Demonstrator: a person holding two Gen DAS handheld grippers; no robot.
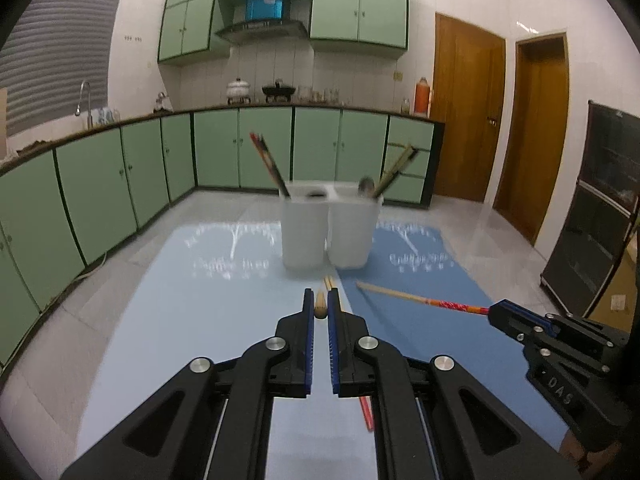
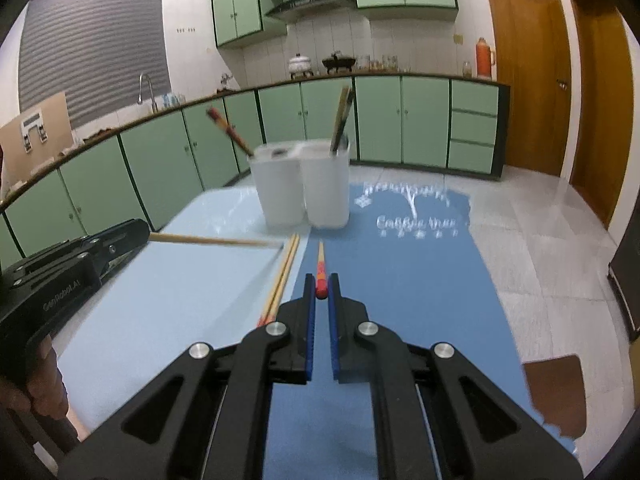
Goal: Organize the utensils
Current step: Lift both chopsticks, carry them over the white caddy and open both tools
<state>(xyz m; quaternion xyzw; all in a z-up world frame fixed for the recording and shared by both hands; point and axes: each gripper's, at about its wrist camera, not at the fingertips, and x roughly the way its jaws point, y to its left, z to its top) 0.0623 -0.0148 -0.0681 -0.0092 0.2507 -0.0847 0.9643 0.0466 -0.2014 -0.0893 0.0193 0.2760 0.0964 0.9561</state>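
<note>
Keep the left claw (image 1: 319, 297) clamped on the thick end of the plain pale wooden chopstick (image 1: 319, 309), and the right claw (image 2: 321, 285) clamped likewise on the red-and-orange patterned end of the second wooden chopstick (image 2: 321, 258). Hold both sticks in front of the white translucent twin-cup plastic holder (image 1: 326, 232), above the light blue mat (image 1: 192, 320) and the darker blue mat (image 2: 400, 288) on the worktop.

Carry one stick at a time to the holder; bringing both in together probably risks crossing tips. Raise each tip clear above the holder's rim before moving in, then tilt the claw downward so the thin end enters first. Pick the cup by match, probably: the cup on the holder's left side carries dark red-topped chopsticks (image 1: 269, 162), the right one greenish chopsticks (image 1: 396, 170) and what looks like a metal spoon (image 1: 366, 185). Steer around those leaning sticks. Release only once the tip sits deep inside. Leave the loose chopstick pair (image 2: 286, 268), lying just in front of the holder, for afterwards. Avoid nudging the light holder sideways.
</note>
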